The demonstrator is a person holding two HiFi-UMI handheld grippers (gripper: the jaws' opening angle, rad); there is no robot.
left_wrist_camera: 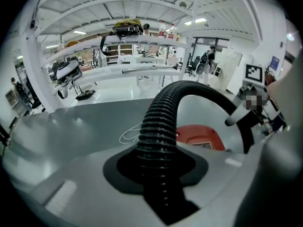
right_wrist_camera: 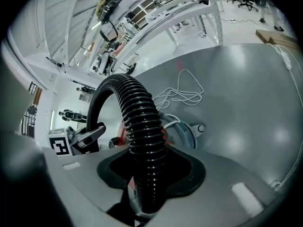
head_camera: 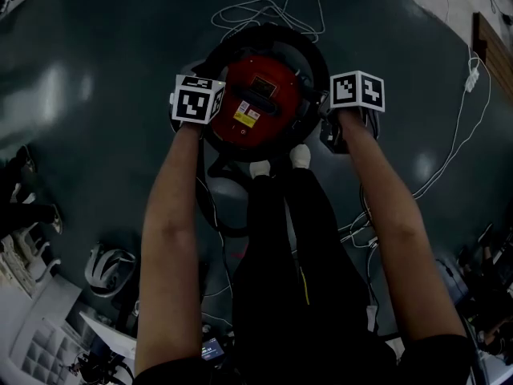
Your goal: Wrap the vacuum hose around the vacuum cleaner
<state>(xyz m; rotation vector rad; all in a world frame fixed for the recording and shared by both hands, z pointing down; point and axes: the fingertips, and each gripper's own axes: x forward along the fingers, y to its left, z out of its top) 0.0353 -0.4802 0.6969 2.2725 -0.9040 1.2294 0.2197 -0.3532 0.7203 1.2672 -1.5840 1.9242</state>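
Head view, hidden: the tips of the left claw (left_wrist_camera: 158,171) and right claw (right_wrist_camera: 149,171) are lost under their marker cubes (head_camera: 198,99); legs (head_camera: 288,239) cover the floor (head_camera: 96,70) below the vacuum (head_camera: 256,103).
Left claw: closed round the hose (left_wrist_camera: 158,122), which fills its notch.
Right claw: clamped on the hose the same way.
Hose: black, ribbed, glossy; it arches from claw to claw above the vacuum.
Vacuum: round, red labelled lid, dark rim, centre of the head view; gripper views show only a red sliver.
Open room: bare dark floor at upper left and right.
Edges: a looped white cord (head_camera: 268,10) lies just above the vacuum; clutter at lower left is hard to make out.
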